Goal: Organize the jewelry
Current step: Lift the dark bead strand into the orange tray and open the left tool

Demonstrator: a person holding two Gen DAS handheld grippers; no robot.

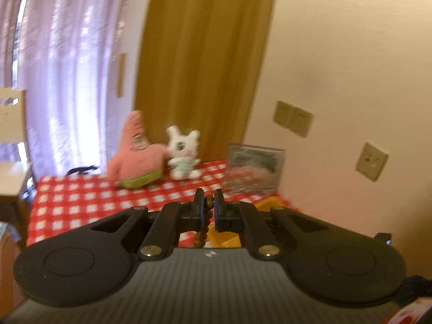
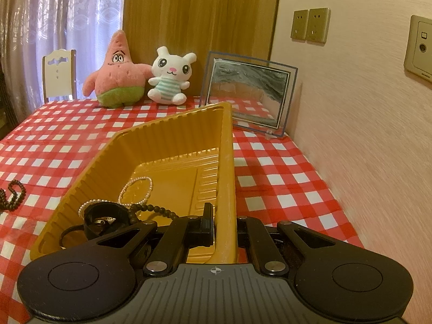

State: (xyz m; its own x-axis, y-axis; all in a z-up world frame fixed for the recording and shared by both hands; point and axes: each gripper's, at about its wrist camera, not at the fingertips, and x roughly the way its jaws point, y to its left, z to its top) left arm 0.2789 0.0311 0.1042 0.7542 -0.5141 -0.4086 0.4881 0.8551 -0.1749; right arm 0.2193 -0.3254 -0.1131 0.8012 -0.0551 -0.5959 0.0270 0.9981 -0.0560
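Observation:
My left gripper [image 1: 209, 207] is shut on a brown bead bracelet [image 1: 203, 232] that hangs down between its fingers, held above the table; part of the yellow tray [image 1: 266, 202] shows below it. My right gripper [image 2: 224, 225] is shut on the right wall of the yellow plastic tray [image 2: 162, 132]. Inside the tray lie a pearl bracelet [image 2: 136, 190], a dark bead string [image 2: 154, 210], a black band [image 2: 104, 216] and a second pearl strand [image 2: 87, 204]. Another dark bead bracelet [image 2: 13, 194] lies on the tablecloth left of the tray.
The table wears a red-and-white checked cloth [image 2: 283, 178]. At its back stand a pink starfish plush [image 2: 116, 73], a white bunny plush [image 2: 170, 77] and a glass picture frame [image 2: 248, 94]. A wall with sockets [image 2: 310, 24] runs along the right. A white chair [image 2: 59, 74] stands behind.

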